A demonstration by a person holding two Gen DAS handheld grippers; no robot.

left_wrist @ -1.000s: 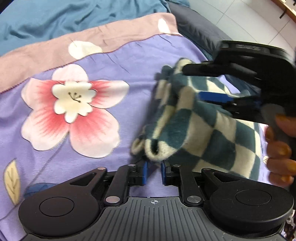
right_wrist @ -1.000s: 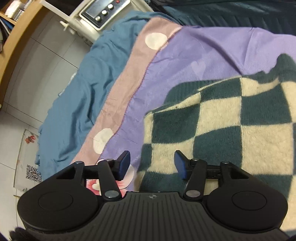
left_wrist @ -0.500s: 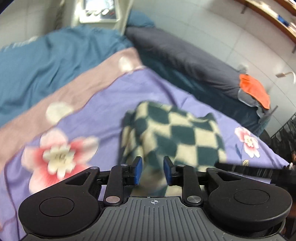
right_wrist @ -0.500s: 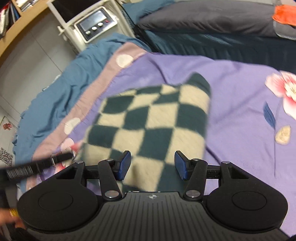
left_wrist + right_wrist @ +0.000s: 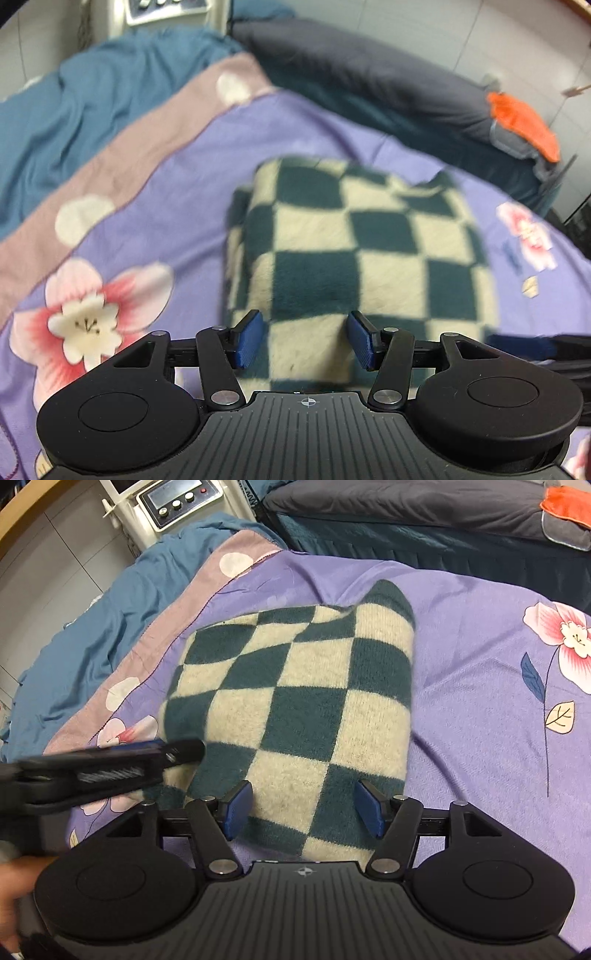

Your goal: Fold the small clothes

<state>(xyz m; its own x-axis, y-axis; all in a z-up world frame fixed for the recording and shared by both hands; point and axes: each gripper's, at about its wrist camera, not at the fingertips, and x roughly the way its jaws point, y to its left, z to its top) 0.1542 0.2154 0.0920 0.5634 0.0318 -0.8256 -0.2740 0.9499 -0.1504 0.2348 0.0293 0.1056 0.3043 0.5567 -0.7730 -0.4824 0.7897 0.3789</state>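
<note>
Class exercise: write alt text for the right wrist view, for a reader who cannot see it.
A folded green-and-cream checked garment lies on a purple floral bedsheet, below the opening, empty right gripper. The left gripper reaches in from the left.

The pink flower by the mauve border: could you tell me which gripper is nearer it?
Left. The left gripper, jaws opening and empty, is right beside the flower; the right gripper, also opening and empty, is farther off over the checked garment.

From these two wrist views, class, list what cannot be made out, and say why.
- Checkered garment: near edge hidden by right gripper, right wrist view.
- Left gripper: motion-blurred, right wrist view.
- Machine: cropped by top edge, left wrist view.
- Orange cloth: cut by frame edge.
</note>
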